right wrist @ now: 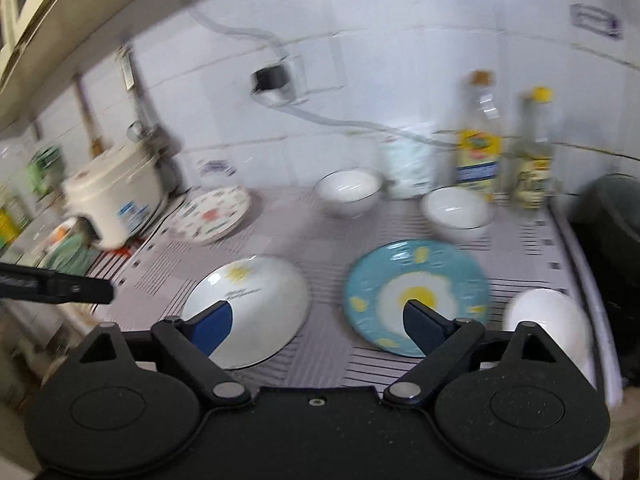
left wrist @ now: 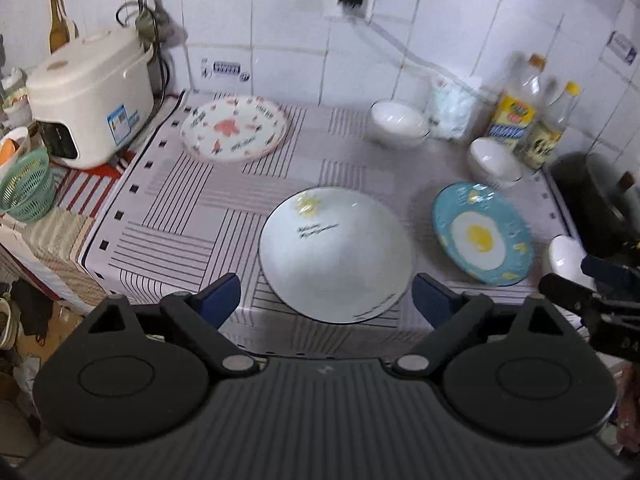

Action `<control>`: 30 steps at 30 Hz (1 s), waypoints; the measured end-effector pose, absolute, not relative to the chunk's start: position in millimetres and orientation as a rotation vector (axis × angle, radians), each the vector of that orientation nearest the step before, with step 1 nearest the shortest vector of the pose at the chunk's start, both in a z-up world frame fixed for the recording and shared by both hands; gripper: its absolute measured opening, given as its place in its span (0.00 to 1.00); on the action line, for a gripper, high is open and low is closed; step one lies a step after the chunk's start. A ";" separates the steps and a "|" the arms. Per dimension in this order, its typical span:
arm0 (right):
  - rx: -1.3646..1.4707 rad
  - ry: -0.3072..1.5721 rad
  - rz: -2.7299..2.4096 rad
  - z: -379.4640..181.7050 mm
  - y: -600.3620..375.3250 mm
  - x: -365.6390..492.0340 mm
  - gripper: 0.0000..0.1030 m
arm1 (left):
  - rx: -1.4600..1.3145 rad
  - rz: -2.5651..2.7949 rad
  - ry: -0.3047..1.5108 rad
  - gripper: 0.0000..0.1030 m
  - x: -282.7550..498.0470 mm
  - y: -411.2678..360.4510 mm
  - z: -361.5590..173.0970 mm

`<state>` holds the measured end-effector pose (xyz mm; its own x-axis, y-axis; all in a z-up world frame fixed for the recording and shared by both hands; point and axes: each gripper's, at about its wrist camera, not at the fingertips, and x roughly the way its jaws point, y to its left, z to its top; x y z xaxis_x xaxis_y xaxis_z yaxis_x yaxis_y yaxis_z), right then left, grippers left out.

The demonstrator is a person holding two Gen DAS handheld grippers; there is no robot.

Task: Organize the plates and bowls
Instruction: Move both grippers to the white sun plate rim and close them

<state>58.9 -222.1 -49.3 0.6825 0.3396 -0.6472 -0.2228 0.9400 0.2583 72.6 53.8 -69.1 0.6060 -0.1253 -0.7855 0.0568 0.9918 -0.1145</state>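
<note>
Both grippers wide open w/ nothing held. Left gripper (left wrist: 326,300) hangs over the white plate (left wrist: 336,254) at the table's front edge; right gripper (right wrist: 316,326) is between it and the egg plate (right wrist: 416,296). Best to come in low & pinch just the rim, slow

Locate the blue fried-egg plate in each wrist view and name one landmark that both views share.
Left wrist view: the blue fried-egg plate lies right of centre, right of the white plate with the yellow sun.
Right wrist view: the plate lies just right of centre, partly behind a blue tool finger.
Shared landmark: the yellow-labelled bottle by the tiled wall.
</note>
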 end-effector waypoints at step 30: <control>0.556 1.017 0.232 -212.6 -166.7 138.5 0.18 | -0.121 -0.282 1.234 0.19 232.8 109.7 -236.3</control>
